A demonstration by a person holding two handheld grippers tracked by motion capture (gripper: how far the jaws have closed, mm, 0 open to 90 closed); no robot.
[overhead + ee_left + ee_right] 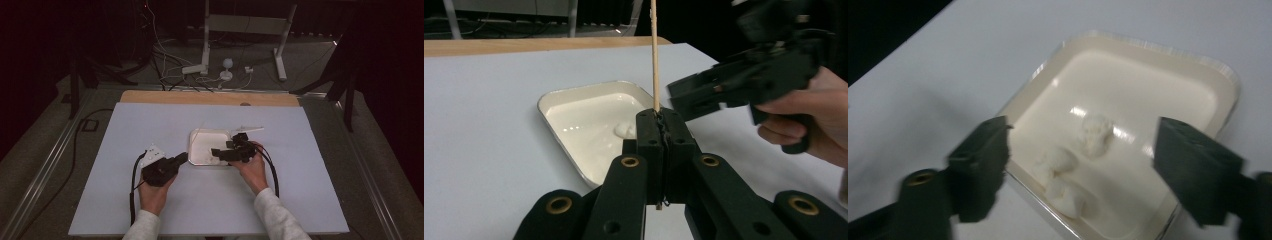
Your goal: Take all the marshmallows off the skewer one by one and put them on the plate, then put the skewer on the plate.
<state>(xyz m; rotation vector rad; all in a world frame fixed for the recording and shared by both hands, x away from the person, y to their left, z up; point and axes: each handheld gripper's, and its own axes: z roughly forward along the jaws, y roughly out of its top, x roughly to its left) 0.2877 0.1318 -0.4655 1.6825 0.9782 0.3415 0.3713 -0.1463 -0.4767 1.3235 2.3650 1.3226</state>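
Observation:
A white enamel tray (191,147) sits mid-table with a few soft white lumps (1063,192) in it. My left gripper (665,117) is shut on a thin wooden skewer (654,55), which stands up out of the jaws at the tray's near-left edge (555,95). In the high view that gripper (182,158) lies just left of the tray. My right gripper (1088,152) hangs open over the lumps with nothing between its pads. It reaches in from the tray's right side (220,152). One lump (626,130) lies just beyond the left jaws.
The tray rests on a pale sheet (150,200) covering the table, with a wooden strip (200,97) at the far edge. Cables (132,190) trail from both grippers toward the person. Stand legs and wires (225,70) lie on the floor beyond.

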